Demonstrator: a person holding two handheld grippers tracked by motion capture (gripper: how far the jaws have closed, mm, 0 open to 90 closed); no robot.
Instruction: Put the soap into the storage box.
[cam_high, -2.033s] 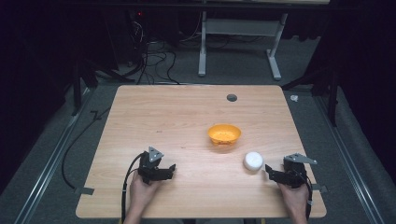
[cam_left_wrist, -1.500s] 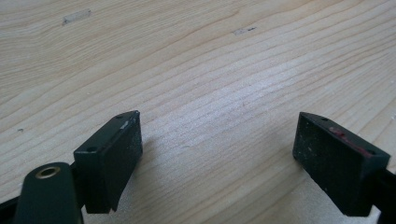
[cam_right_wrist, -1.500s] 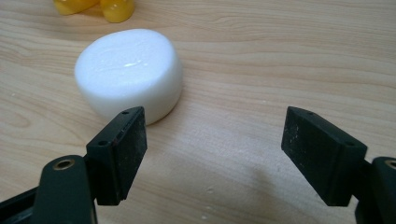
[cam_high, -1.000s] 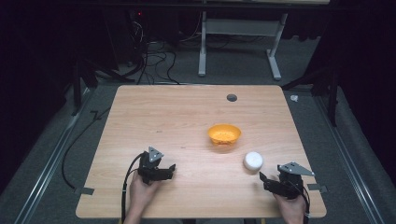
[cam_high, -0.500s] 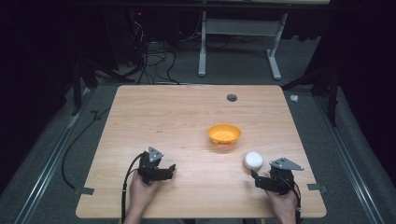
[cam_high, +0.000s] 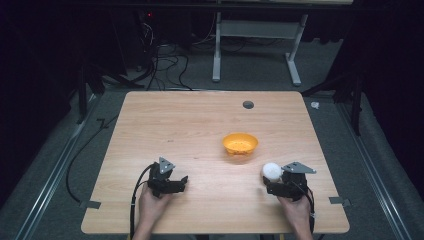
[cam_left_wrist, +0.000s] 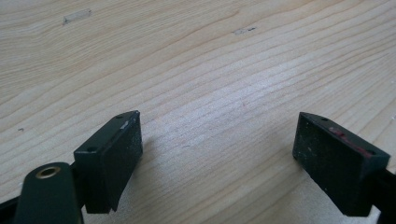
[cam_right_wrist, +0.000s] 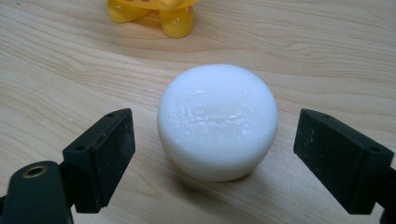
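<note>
A pale wooden bench (cam_high: 190, 125) carries a white puck (cam_right_wrist: 217, 120) between the right jaws and an orange bowl (cam_high: 240, 144) beyond them.

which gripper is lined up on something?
The right gripper: the white puck sits between its open jaws, untouched. The left gripper is open over bare table.

table (cam_high: 200, 130) brightly lit | surroundings dark | high view soft | gripper views sharp, shadows faint

Bowl (cam_high: 240, 144): right of tabletop (cam_high: 175, 125) centre.
Puck (cam_high: 271, 170): just nearer the front edge, beside the bowl.
Hole (cam_high: 248, 104): near back edge.
</note>
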